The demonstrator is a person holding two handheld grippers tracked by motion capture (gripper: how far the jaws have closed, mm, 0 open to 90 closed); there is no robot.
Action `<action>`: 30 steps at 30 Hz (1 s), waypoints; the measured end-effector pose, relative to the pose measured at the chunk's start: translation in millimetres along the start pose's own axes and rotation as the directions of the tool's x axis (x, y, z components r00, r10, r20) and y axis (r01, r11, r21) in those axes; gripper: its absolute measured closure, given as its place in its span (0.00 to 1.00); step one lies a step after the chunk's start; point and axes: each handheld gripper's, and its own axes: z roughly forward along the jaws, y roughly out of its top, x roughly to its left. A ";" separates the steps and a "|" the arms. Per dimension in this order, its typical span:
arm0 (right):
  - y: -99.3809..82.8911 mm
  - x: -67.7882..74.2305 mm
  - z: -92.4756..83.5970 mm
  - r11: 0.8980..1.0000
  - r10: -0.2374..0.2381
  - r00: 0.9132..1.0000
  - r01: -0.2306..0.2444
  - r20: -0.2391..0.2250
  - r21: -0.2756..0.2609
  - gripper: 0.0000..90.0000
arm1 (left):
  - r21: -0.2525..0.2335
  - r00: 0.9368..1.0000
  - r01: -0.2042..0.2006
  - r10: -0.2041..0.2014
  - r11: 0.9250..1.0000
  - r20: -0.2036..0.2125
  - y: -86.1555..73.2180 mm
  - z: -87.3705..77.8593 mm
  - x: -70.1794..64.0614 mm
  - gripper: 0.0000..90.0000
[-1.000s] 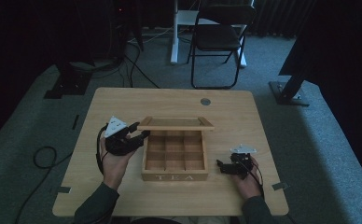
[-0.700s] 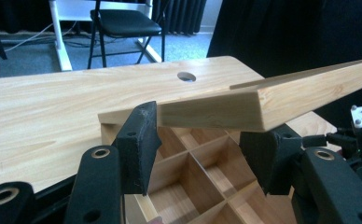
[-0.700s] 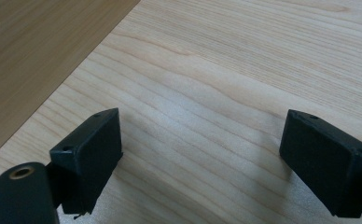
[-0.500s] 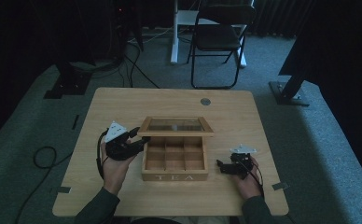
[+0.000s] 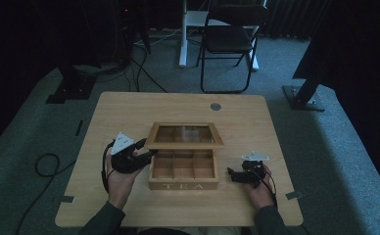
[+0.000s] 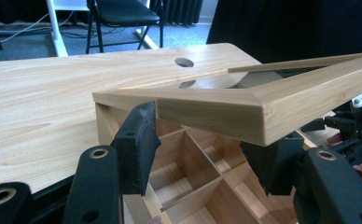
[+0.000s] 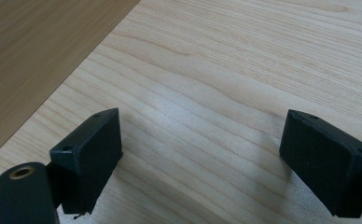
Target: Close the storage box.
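A wooden tea box (image 5: 183, 185) marked TEA stands in the middle of the table, its compartments bare. Its glass-paned lid (image 5: 184, 145) hangs half raised over the back rows. My left gripper (image 5: 146, 148) is at the lid's front left corner. In the left gripper view the lid's corner (image 6: 216, 114) lies across the top of the spread jaws (image 6: 205, 149), which have just been opening; the pads do not press on it. My right gripper (image 5: 231, 175) rests on the table to the right of the box, open, with bare wood between its jaws (image 7: 200, 140).
The table (image 5: 129, 107) has a round cable hole (image 5: 216, 106) at the back. A black chair (image 5: 229, 39) stands behind it and a cable loop (image 5: 43, 164) lies on the floor at the left. The right hand's gripper (image 6: 356, 126) sits beyond the box.
The lid has come down from nearly upright to half raised. My left gripper followed it down and to the right. The right gripper stayed put.
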 end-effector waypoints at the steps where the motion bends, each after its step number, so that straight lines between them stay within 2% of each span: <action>1: 0.0 -0.1 0.0 1.000 -0.001 1.000 0.001 0.001 -0.001 0.14 | 0.002 1.000 0.001 -0.001 1.000 0.001 -1.2 -0.2 -0.2 0.51; 12: 0.0 -0.1 0.0 1.000 -0.001 1.000 0.001 0.000 -0.001 0.14 | 0.007 1.000 0.016 -0.016 1.000 0.003 -5.5 -0.4 -0.8 0.51; 30: 0.1 -0.2 0.1 1.000 -0.002 1.000 0.002 0.000 0.000 0.14 | 0.034 1.000 0.013 -0.013 0.999 0.001 -15.9 -2.5 -5.0 0.50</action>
